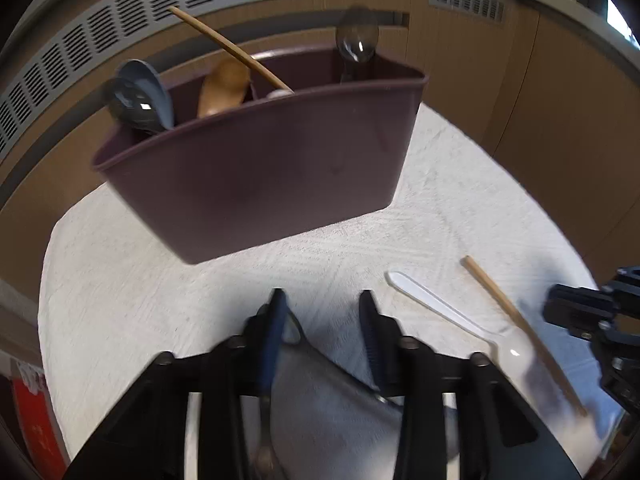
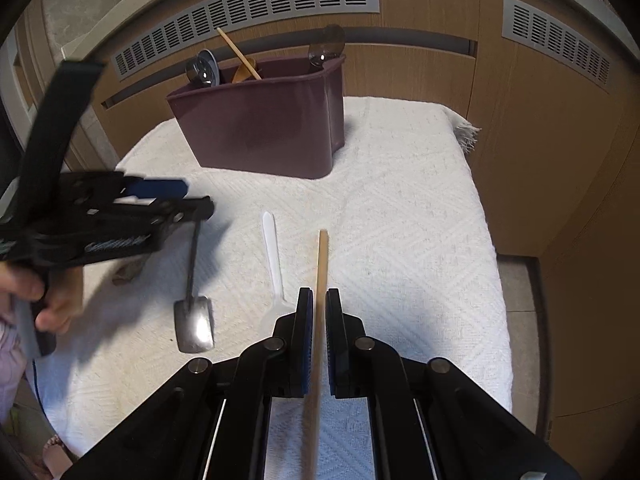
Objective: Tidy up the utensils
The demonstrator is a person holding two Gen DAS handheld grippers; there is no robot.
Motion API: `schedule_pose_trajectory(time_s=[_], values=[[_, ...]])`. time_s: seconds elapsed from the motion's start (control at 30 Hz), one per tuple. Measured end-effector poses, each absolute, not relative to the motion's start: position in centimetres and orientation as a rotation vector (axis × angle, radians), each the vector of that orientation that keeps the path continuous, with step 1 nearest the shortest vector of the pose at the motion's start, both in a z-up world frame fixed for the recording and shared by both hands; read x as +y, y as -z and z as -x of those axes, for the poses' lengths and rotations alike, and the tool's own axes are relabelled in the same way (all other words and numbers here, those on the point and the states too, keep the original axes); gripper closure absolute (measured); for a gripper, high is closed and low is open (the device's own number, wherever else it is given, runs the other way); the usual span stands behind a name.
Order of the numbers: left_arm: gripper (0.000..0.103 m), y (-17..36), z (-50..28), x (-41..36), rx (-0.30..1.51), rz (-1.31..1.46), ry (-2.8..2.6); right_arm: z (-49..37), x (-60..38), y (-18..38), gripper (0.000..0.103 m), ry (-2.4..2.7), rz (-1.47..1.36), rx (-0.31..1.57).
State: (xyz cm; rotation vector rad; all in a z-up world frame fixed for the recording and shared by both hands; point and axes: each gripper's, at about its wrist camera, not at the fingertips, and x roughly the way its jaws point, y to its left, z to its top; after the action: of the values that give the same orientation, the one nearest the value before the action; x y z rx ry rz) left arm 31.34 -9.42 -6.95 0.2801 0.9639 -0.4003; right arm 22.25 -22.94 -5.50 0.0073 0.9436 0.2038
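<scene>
Wooden stick clamped between right fingers.

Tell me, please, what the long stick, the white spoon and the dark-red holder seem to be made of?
Stick: probably wood or bamboo, matte tan with no shine.
White spoon: likely plastic, thin and slightly translucent.
Holder: probably plastic, smooth maroon walls with a soft sheen.

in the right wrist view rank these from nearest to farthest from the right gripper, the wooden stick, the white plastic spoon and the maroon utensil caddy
1. Wooden stick: between the right gripper's fingers.
2. White plastic spoon: just left, flat on the cloth.
3. Maroon utensil caddy: far end of the cloth.
</scene>
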Motion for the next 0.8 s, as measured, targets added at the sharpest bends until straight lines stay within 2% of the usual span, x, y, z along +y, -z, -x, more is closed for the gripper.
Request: schedule_pose_trajectory(time_s=[0.1,0.33,0.4,0.53,0.57,0.63,0.67,0.7,0.77,0.8], values=[[0.087,8.0,-31.0,-9.0,0.982,-0.326,0.404,-22.2,-23.3,5.8,0.098,-0.192,-0.002,0.959],[0.087,7.2,-25.4,-4.2,0.980,-0.387,0.418,-22.1,-23.3,5.9,0.096,-0.206,0.013,0.963],[0.087,7.1,-23.5,-3.4,1.037,-0.393,0.457,-22.2,-23.2,5.9,0.096,-0.210,0.010,0.963],[0.085,6.3,-20.3,-3.4,0.992,-0.472,0.531,-21.7,-22.9,5.6,0.096,-0.218,0.032,0.964],[0.084,5.8,-19.8,-3.9,0.966,-0.508,0.566,-21.4,-22.9,5.5,0.096,-0.219,0.043,0.965],[0.074,5.4,-19.4,-5.1,0.938,-0.560,0.613,-20.9,-23.0,5.3,0.093,-0.219,0.056,0.971],[0.062,5.4,-19.3,-5.9,0.925,-0.610,0.638,-20.6,-23.1,5.2,0.088,-0.220,0.058,0.974],[0.057,5.6,-19.3,-6.6,0.915,-0.663,0.654,-20.2,-23.3,5.0,0.084,-0.221,0.060,0.973],[0.057,6.6,-19.3,-8.1,0.905,-0.761,0.663,-19.4,-23.7,4.6,0.074,-0.211,0.069,0.962],[0.057,7.1,-19.4,-9.0,0.905,-0.816,0.670,-19.1,-23.8,4.5,0.073,-0.206,0.071,0.958]])
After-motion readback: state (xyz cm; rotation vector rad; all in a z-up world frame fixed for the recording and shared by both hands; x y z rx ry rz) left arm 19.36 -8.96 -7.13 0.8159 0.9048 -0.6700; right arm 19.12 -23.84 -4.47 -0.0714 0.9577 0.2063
